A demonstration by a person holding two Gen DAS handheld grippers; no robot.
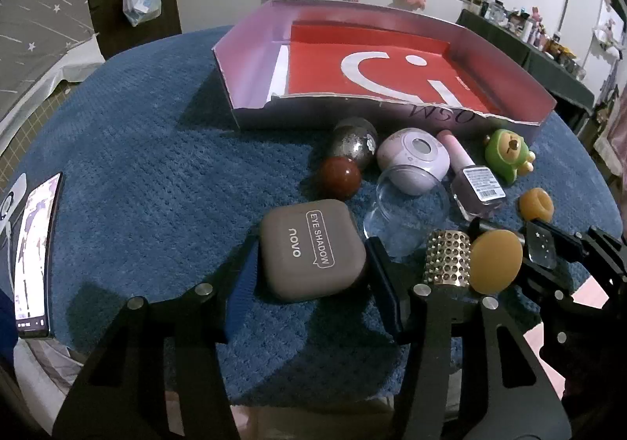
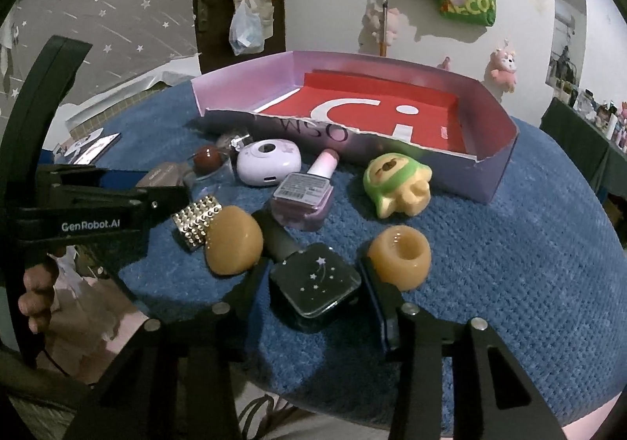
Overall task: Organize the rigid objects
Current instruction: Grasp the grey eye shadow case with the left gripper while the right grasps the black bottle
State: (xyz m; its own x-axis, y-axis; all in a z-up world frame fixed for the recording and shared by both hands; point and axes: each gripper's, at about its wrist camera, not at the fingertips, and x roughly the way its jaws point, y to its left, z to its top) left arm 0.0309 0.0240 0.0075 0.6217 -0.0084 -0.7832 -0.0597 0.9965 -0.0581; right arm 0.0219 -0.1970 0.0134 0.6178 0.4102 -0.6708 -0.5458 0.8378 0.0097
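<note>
A brown eye shadow case [image 1: 311, 250] lies on the blue mat between the fingers of my left gripper [image 1: 309, 275], which is open around it; the pads stand close to its sides. A dark star-printed nail polish bottle [image 2: 313, 283] lies between the fingers of my right gripper [image 2: 313, 299], also open around it. The shallow box [image 1: 250, 48] with a red floor stands behind the clutter and shows in the right wrist view too [image 2: 501, 169].
Loose on the mat: a red ball [image 1: 340, 177], a metallic ball [image 1: 354, 140], a lilac device [image 1: 411, 156], a glass jar [image 1: 405, 212], a pink polish bottle [image 1: 476, 185], a green bear figure [image 2: 395, 181], amber pieces [image 2: 399, 261], a studded cylinder [image 1: 446, 258]. A phone [image 1: 33, 256] lies left.
</note>
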